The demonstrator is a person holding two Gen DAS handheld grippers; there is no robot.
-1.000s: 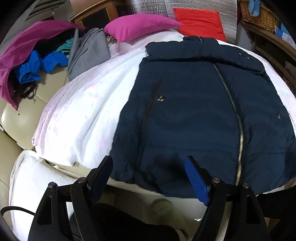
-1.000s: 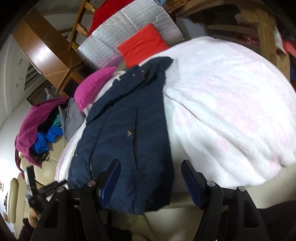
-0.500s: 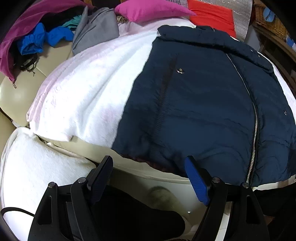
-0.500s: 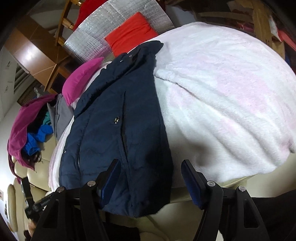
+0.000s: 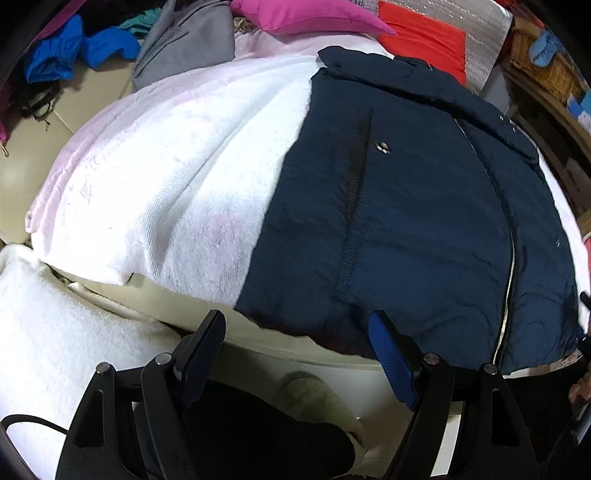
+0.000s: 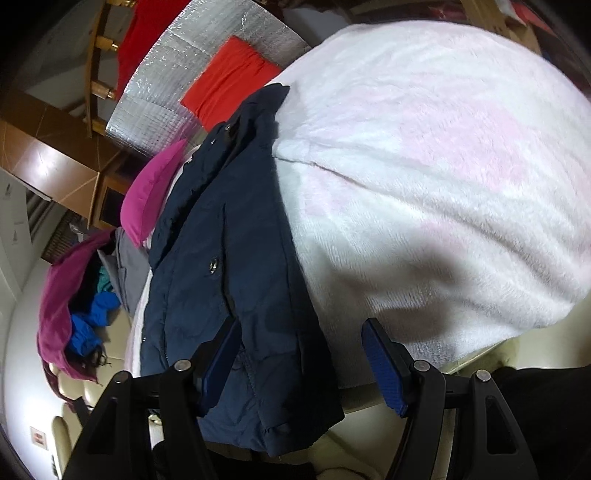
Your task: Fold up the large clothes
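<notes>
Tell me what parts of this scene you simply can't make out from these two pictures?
- Sleeves of the navy jacket: seen in neither view, apparently tucked beneath its body.
- Jacket hem, left wrist view: the middle is blocked by the left tool.
- Clothes pile, right wrist view: items overlap; single garments unclear.
- Wicker basket, left wrist view: cut off by the frame edge.
- What lies under the white blanket: fully covered.

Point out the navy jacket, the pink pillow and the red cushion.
navy jacket [image 5: 424, 221]: left wrist view, on the front panel between pocket and zipper.
pink pillow [image 5: 303, 16]: left wrist view, on the middle of its top face.
red cushion [image 6: 231, 77]: right wrist view, on the centre of its fabric.
</notes>
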